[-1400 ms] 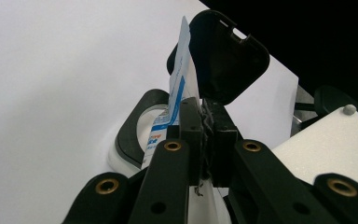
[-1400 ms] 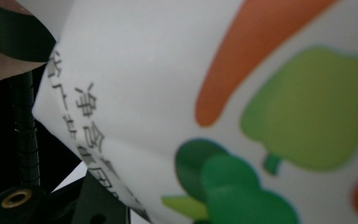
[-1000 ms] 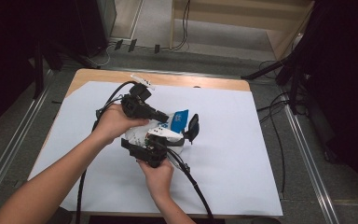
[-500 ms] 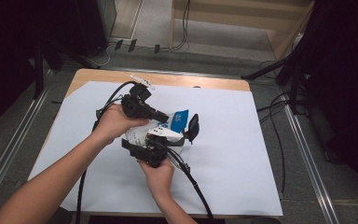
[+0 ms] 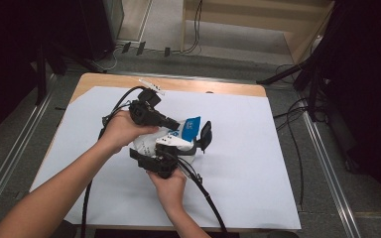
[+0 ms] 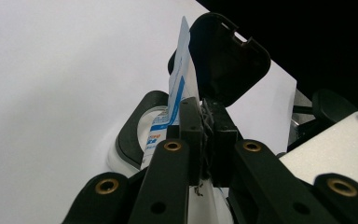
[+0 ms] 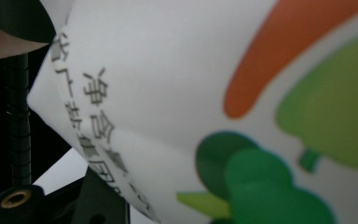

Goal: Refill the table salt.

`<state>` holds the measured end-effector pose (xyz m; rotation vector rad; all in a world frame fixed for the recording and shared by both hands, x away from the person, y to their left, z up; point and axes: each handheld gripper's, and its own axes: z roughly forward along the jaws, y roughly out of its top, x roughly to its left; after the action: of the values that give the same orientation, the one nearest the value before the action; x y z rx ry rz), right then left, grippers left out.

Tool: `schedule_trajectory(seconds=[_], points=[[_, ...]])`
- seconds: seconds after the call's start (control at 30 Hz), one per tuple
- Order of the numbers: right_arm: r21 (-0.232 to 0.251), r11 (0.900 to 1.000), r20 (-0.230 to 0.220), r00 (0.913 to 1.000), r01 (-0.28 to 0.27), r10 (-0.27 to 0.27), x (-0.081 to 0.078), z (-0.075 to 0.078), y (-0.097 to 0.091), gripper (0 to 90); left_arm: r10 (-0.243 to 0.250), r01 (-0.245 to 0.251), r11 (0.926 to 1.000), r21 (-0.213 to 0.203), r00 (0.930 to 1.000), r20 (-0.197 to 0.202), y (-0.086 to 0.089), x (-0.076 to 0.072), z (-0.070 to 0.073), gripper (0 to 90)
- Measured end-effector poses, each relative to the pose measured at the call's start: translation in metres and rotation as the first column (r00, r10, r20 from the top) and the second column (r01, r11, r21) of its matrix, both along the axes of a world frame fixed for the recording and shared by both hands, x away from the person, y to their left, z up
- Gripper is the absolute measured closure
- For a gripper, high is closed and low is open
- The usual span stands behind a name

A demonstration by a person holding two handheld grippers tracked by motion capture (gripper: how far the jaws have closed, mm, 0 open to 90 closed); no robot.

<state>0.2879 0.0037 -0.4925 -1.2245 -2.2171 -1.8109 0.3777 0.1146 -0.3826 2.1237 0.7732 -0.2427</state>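
A white wipes pack (image 5: 148, 143) with an open black flip lid (image 5: 206, 135) is held above the middle of the table. A blue and white seal label (image 5: 191, 128) stands up from its opening. My left gripper (image 5: 174, 124) comes in from the left and is shut on that label (image 6: 179, 93), just below the lid (image 6: 223, 60). The black oval rim (image 6: 133, 128) of the opening shows behind the label. My right gripper (image 5: 161, 158) grips the pack from the near side. Its view is close on the pack's printed face (image 7: 205, 84), with one black jaw under it.
White paper (image 5: 258, 163) covers most of the wooden table (image 5: 213, 87). Black cables (image 5: 206, 198) trail from both grippers toward the near edge. Metal rails (image 5: 327, 158) run along both sides of the table, and more cables lie on the floor to the right.
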Motion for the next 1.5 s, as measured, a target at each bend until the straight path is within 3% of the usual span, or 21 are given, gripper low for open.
schedule_trajectory(seconds=[0.5,0.97,1.5], points=[[0.052,0.9986,-0.038,0.9992,0.012,-0.01,0.0018,-0.0008,-0.0017,53.1,-0.002,0.002,1.0,-0.002,1.0,0.006,-0.002,0.0007,0.0014,87.7],[0.08,0.9967,-0.046,0.9989,0.012,-0.008,0.0012,-0.0022,-0.0023,53.2,0.0,0.001,0.9999,-0.015,0.9998,0.017,-0.0002,-0.0002,0.0035,87.8],[0.032,0.9993,0.005,0.9998,0.019,-0.019,-0.0018,-0.0012,0.0005,50.3,0.007,-0.007,0.9999,-0.013,0.9999,0.013,-0.0005,-0.0008,0.004,88.1]])
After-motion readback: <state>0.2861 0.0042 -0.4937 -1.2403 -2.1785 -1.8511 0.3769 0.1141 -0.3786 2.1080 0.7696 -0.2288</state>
